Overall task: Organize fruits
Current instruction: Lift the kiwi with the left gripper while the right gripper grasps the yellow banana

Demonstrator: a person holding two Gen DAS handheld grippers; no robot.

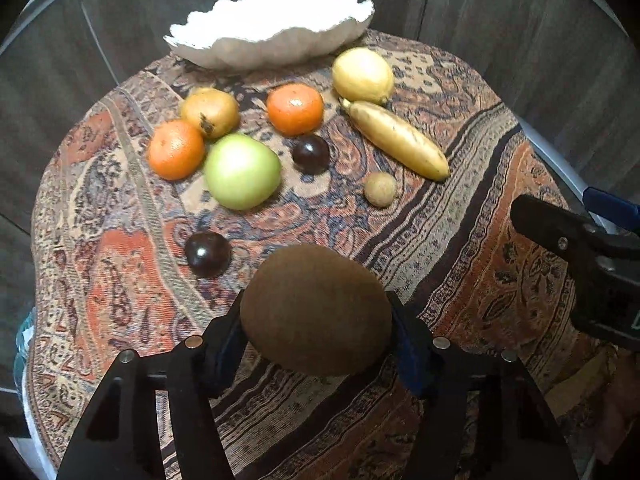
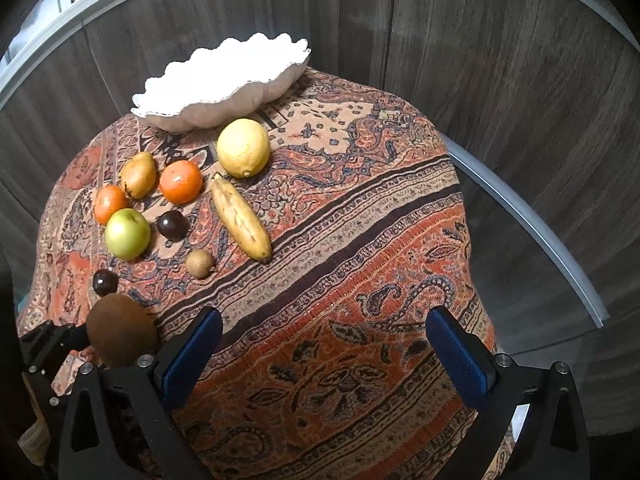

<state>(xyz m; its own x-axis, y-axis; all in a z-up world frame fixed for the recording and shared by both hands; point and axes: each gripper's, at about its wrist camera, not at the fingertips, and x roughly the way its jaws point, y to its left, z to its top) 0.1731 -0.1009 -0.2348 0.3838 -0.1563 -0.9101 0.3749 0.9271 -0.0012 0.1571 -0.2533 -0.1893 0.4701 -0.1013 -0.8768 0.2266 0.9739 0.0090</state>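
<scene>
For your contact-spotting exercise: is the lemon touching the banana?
Cannot tell. In both wrist views the lemon and the banana tip nearly meet; neither shows contact or gap plainly.

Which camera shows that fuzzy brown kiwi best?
The left wrist view: the kiwi fills the foreground, clamped in the left hand-held gripper. The right wrist view shows it small, at the lower-left edge.

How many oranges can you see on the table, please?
2: one orange touches the green apple's left side; the other orange sits left of the banana. None seems hidden.
</scene>
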